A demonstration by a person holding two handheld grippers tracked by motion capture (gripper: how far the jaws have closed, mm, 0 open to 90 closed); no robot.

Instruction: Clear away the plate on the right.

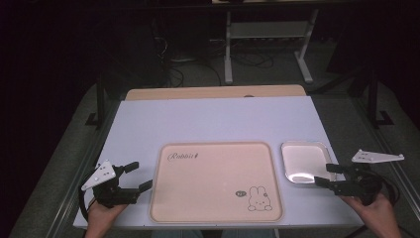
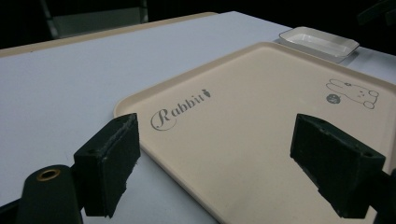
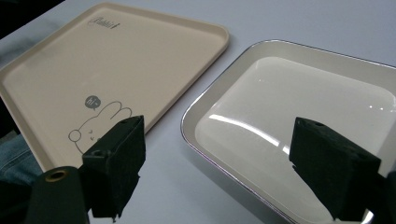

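A large beige tray (image 1: 216, 168) with a rabbit drawing and the word "Rabbit" lies flat at the table's near middle, with nothing on it. Just right of it sits a small white dish (image 1: 304, 161) with a shiny rim, likewise bare inside. My left gripper (image 1: 138, 177) stands open at the tray's left edge. In the left gripper view its jaws straddle the near left corner of the tray (image 2: 261, 130). My right gripper (image 1: 324, 174) stands open at the dish's near right corner. In the right gripper view the dish (image 3: 299, 116) and tray (image 3: 93, 74) lie ahead.
The white tabletop (image 1: 213, 119) stretches bare behind the tray, with a wooden strip (image 1: 215, 92) along its far edge. Beyond stand desk legs (image 1: 228, 49) and cables on a dark floor. The table's near edge runs just below both hands.
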